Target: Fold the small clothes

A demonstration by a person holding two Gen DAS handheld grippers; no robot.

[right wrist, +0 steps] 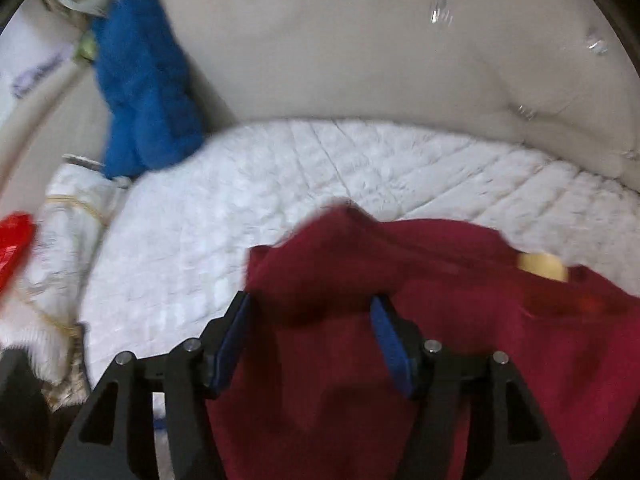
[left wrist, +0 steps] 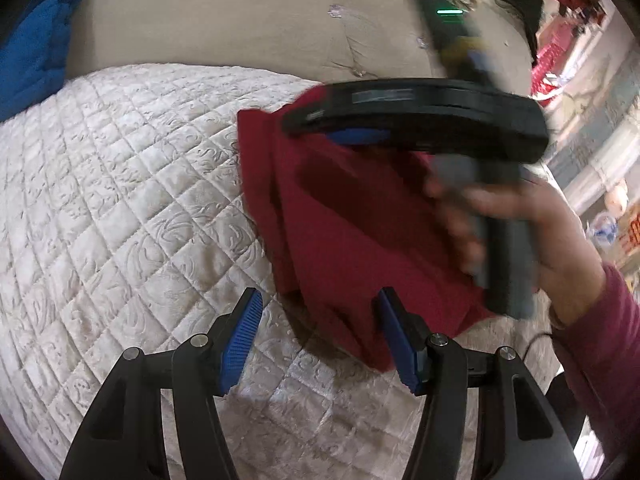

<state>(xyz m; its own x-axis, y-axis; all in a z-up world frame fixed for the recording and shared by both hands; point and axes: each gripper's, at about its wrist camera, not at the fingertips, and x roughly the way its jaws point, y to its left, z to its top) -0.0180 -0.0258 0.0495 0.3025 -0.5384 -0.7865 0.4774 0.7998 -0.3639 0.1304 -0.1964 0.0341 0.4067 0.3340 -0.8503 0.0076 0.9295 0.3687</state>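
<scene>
Meanwhile we saw the dark red garment (left wrist: 352,232) lying partly folded on the white quilted cover (left wrist: 120,200) of a sofa seat, in front of the beige backrest (left wrist: 240,20). Our left gripper (left wrist: 318,336) held its jaws apart over the cover; the garment's near corner reached just beside the right blue pad (left wrist: 400,344) and was not pinched, as far as we could tell. Our right gripper (right wrist: 312,332) hovered with its jaws parted above the red cloth, which lay beneath and between them, loose and unpinched, though that view was blurred. In the left wrist view the person's hand (left wrist: 532,236) gripped that tool's handle over the garment's far side. A blue fleece item (right wrist: 144,84) lay against the backrest, well apart.
</scene>
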